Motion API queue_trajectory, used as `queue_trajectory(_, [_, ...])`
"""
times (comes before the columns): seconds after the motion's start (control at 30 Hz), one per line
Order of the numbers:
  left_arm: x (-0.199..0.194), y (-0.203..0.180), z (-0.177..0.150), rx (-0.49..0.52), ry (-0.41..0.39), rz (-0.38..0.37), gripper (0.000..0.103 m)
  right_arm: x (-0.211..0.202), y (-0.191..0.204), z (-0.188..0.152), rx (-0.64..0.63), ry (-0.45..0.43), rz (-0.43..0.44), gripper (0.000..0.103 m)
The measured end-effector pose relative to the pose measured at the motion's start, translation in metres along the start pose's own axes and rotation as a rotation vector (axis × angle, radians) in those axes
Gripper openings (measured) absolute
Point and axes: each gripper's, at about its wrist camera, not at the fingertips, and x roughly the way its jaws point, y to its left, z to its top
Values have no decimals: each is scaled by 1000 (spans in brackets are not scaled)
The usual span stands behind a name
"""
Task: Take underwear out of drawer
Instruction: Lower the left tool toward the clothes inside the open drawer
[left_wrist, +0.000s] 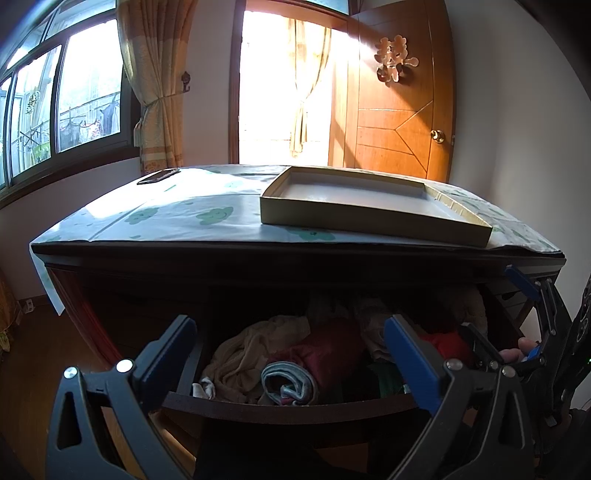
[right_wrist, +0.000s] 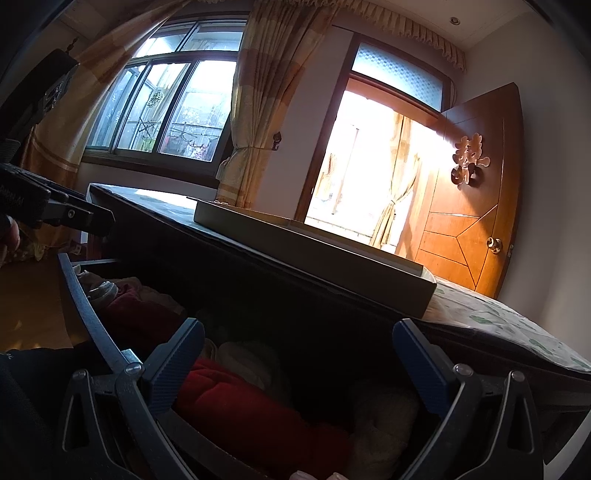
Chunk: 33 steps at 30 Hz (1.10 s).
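Left wrist view looks down over the open drawer (left_wrist: 288, 404) of a dark wooden dresser (left_wrist: 122, 280), with the left gripper (left_wrist: 291, 354) hovering above the drawer's front edge, its blue-padded fingers (left_wrist: 412, 363) spread wide and holding nothing. Between them the drawer is packed with crumpled clothes: a beige garment (left_wrist: 251, 350) at the left, a dark red garment (left_wrist: 328, 350) in the middle, and a rolled light blue piece of underwear (left_wrist: 288, 382) lying just behind the front panel, touching the red one. A small white item (left_wrist: 205, 388) sits at the front left corner, and a bright red fabric (left_wrist: 448, 345) shows to the right of the right finger. On top of the dresser, a cloth with green prints (left_wrist: 177, 210) carries a shallow open cardboard box (left_wrist: 369, 206) on the right side and a dark flat object (left_wrist: 159, 176) near the far left corner. At the right edge of this view, the right gripper (left_wrist: 532, 314) reaches into the drawer's right end. Right wrist view shows that gripper's fingers (right_wrist: 173, 362) also spread wide and empty, poised over the bright red fabric (right_wrist: 243, 410) and a pale cream garment (right_wrist: 380, 417) in shadow. Behind the dresser stand a curtained window (right_wrist: 170, 110), a sunlit doorway (right_wrist: 365, 158) and an open wooden door (right_wrist: 476, 192) with a gold ornament (right_wrist: 469, 162).
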Motion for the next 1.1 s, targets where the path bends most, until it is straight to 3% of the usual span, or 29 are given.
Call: queue_trajectory(1.1, [-3,1,2,-5,6,-3,103,-26,9,-1,-1,24,12,103])
